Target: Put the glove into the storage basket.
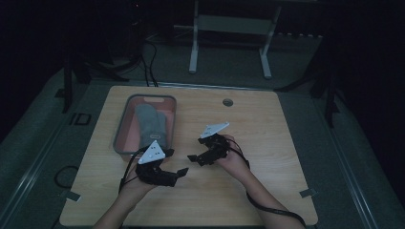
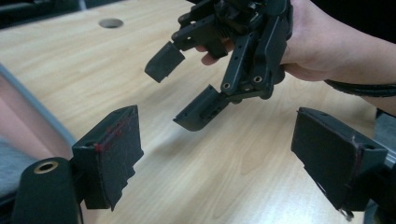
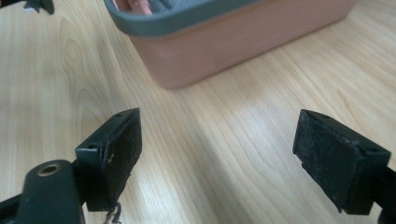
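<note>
A pink basin with a grey rim [image 1: 121,129] stands on the left half of the wooden table, and a grey cloth [image 1: 152,125] lies in it. My left gripper [image 1: 176,164] hovers just in front of the basin's near end, open with nothing between its jaws [image 2: 219,158]. My right gripper [image 1: 197,151] hangs to its right, pointing left toward the basin, also open and empty [image 3: 224,156]. In the left gripper view the right gripper [image 2: 196,79] faces me with its jaws spread. The right gripper view has the basin [image 3: 243,42] close ahead.
A round cable hole [image 1: 228,102] sits near the table's far edge. Cables trail from both grippers over the near edge. A white desk frame [image 1: 229,28] stands on the floor beyond the table. Bare wood [image 1: 277,138] lies to the right.
</note>
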